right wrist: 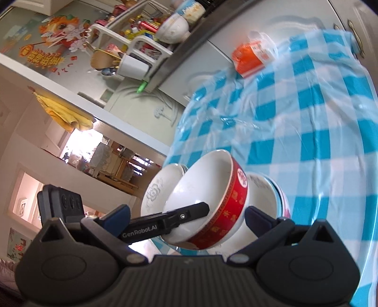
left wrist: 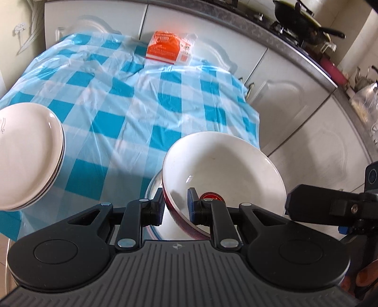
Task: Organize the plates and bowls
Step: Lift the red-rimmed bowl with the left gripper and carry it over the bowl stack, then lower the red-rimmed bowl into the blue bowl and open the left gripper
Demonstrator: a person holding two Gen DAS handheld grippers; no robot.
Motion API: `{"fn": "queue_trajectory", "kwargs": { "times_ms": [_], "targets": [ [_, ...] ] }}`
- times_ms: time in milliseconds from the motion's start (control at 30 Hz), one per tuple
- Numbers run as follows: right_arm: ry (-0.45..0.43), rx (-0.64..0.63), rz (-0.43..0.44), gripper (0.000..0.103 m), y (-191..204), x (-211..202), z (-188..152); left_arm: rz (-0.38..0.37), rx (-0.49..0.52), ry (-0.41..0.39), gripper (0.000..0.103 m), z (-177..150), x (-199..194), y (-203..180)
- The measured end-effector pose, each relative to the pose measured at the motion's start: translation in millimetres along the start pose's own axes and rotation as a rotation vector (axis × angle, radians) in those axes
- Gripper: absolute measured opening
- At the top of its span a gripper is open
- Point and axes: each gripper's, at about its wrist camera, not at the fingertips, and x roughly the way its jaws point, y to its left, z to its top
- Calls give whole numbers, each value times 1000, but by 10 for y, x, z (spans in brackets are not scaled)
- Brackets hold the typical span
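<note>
My left gripper is shut on the rim of a white bowl with a red band, held tilted above another bowl at the table's near edge. A stack of white plates lies on the left of the table. In the right wrist view the red-banded bowl hangs tilted between my open right gripper's fingers, with the left gripper's finger gripping its rim. Behind it are the plates and a white bowl with a blue and pink rim.
The table carries a blue and white checked cloth. An orange packet lies at its far edge. White cabinets and a counter with a black wok stand behind. A dish rack shows in the right wrist view.
</note>
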Motion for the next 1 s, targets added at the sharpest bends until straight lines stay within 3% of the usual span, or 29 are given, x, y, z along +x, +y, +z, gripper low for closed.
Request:
{"fn": "queue_trajectory", "kwargs": {
  "times_ms": [300, 700, 1000],
  "targets": [
    [28, -4, -19, 102, -68, 43, -95, 38, 15, 18, 17, -123, 65, -33],
    [46, -2, -75, 102, -126, 127, -109, 25, 50, 34, 20, -137, 120, -43],
    [32, -46, -118, 102, -68, 102, -71, -7, 81, 21, 40, -102, 32, -17]
  ]
}}
